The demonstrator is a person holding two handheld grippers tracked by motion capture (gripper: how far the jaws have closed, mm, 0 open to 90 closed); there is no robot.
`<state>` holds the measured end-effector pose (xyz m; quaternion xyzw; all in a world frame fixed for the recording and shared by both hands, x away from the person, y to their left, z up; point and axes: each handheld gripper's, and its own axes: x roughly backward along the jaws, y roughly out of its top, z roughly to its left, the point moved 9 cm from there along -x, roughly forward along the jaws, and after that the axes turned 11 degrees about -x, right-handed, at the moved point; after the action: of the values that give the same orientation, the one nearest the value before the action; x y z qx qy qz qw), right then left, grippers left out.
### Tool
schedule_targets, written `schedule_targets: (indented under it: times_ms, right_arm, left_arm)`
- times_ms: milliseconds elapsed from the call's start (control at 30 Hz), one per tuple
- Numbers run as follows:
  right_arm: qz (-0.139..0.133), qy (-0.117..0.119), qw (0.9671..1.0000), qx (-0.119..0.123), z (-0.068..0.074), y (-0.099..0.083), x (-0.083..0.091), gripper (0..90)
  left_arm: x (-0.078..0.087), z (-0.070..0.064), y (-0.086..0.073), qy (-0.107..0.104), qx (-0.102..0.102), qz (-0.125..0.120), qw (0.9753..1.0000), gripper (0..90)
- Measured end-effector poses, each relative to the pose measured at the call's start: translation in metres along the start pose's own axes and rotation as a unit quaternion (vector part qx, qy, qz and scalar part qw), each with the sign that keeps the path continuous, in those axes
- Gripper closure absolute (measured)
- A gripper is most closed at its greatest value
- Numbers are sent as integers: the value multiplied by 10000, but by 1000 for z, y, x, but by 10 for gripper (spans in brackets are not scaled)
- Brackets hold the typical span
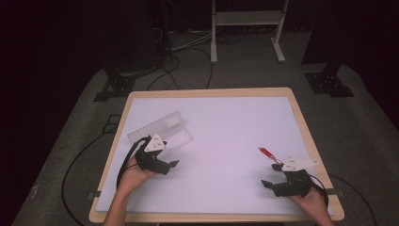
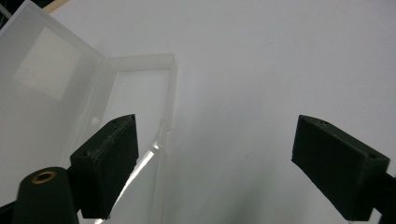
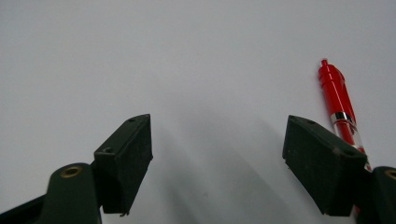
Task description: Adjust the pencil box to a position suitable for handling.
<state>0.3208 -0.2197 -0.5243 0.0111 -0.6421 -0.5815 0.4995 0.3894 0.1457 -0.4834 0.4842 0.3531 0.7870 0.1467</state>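
One red pen (image 1: 268,154) lies near the table's (image 1: 301,117) right edge, its long axis slanting away from the person. It sits just beyond the right gripper (image 3: 217,154), beside one jaw, so that hand is nearer. Both jaws stand wide apart, holding nothing. An open clear pencil case (image 1: 162,129) lies toward the left edge; the left gripper (image 2: 215,158), also spread and empty, has one jaw over its tray.
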Motion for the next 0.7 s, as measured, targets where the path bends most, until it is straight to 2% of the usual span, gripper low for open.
schedule_targets:
  times_ms: [33,267,300,533,700]
  right_arm:
    - [7,7,10000,-2,1,0,0,230]
    - [66,12,10000,74,2,-2,-1,230]
    - [52,5,10000,48,2,-2,0,230]
    - [28,-34,10000,57,1,-1,0,230]
    - [16,-32,10000,40,1,0,1,230]
  left_arm:
    - [0,3,-3,-15,31,93,10000,148]
    - [1,11,-6,-18,53,189,9998,151]
    - [1,14,-9,-42,47,263,9996,152]
    - [-3,23,-19,-151,201,345,9991,200]
    - [-7,24,-24,-216,176,426,9987,245]
